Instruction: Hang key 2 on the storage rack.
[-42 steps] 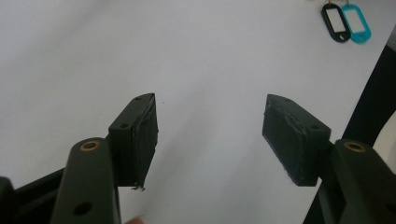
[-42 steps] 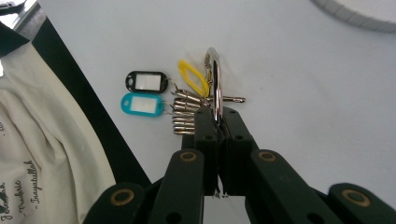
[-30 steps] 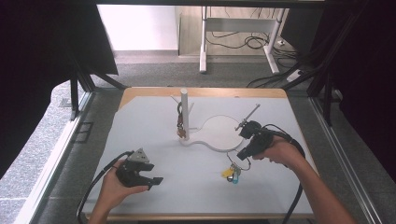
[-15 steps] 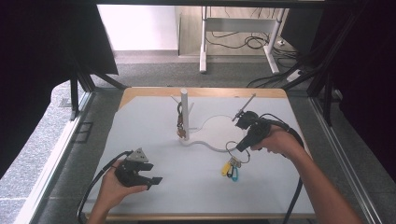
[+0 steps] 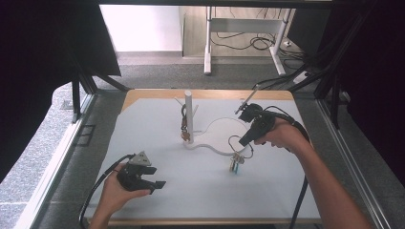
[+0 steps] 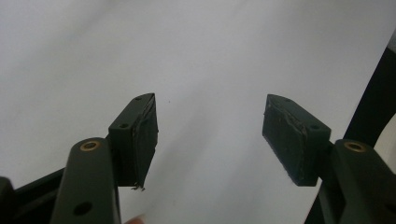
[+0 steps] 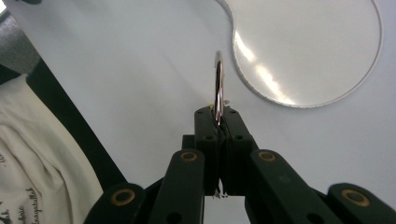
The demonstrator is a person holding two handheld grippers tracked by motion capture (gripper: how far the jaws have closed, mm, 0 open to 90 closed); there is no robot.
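The right gripper (image 5: 246,138), jaws clamped on a key ring (image 7: 218,88), holds the keys (image 5: 234,164) dangling just above the table (image 5: 157,133). The white peg stand (image 5: 188,112) rises to its left, across the stand's base plate (image 5: 220,136). The left gripper (image 5: 157,183), jaws apart and empty, rests well apart near the front edge.

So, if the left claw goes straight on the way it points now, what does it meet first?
Probably just the bare white tabletop: the open left claw points down at it, and nothing lies between or ahead of its jaws. Depth is hard to judge.
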